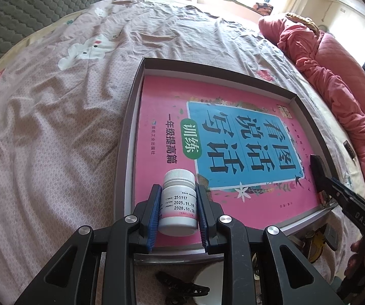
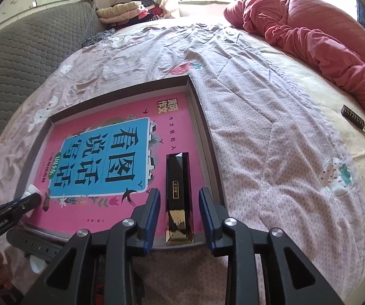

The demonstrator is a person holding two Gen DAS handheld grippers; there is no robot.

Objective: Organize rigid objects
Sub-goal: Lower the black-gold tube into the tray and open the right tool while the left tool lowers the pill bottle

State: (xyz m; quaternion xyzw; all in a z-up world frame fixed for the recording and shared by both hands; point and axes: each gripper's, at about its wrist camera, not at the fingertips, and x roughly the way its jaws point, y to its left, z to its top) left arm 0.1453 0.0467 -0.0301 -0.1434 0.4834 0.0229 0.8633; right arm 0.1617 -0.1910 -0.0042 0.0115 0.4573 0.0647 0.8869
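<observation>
Left claw [image 1: 178,190] clenches white bottle [image 1: 178,203]; right claw [image 2: 179,195], released, straddles black-gold box [image 2: 178,198] untouched.

The bottle [image 1: 178,204] was smooth white plastic, the book [image 2: 121,157] cover glossy paper, the bedsheet [image 1: 55,117] wrinkled matt cloth.

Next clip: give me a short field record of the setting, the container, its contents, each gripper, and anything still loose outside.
setting: bed with patterned sheet
container: shallow box on the bed
contents: pink book lying flat inside
left gripper: shut on white pill bottle, over the book
right gripper: open, black-and-gold bar between the fingers, untouched, lying on the book
loose: small dark tag on the sheet outside the box
</observation>
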